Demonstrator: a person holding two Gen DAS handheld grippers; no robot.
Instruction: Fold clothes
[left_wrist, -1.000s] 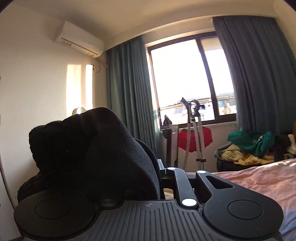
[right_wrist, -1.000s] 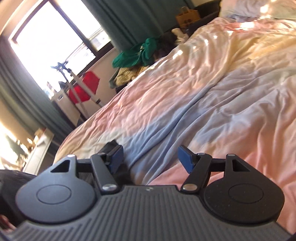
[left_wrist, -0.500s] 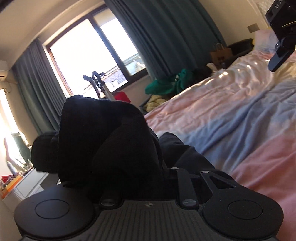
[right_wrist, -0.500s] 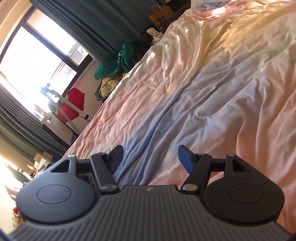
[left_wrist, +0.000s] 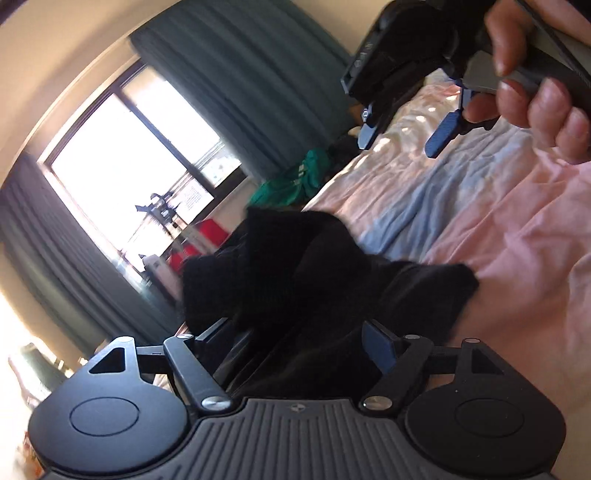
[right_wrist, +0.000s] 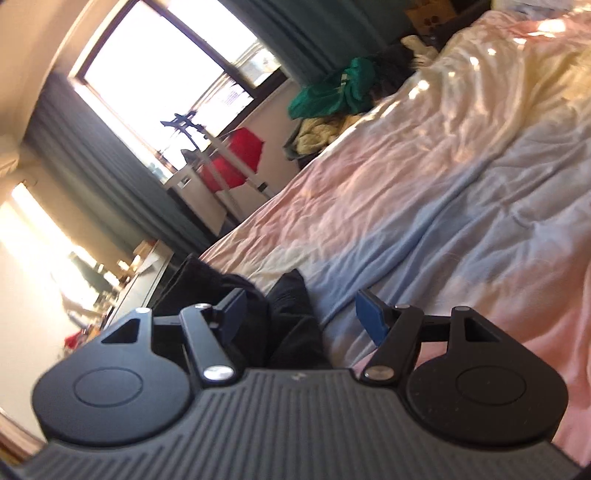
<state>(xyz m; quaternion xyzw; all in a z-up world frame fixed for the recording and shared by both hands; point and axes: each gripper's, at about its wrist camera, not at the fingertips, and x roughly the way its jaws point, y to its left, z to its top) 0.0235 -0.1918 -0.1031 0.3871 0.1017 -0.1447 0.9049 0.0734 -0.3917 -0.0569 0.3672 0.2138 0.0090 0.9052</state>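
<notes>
Black clothing lies bunched at the near edge of the bed, on the pink and blue sheet. Left gripper is opening, the cloth between its fingers but unpressed. Right gripper, held by a hand, hovers with fingers spread, gripping nothing, the cloth just below.
</notes>
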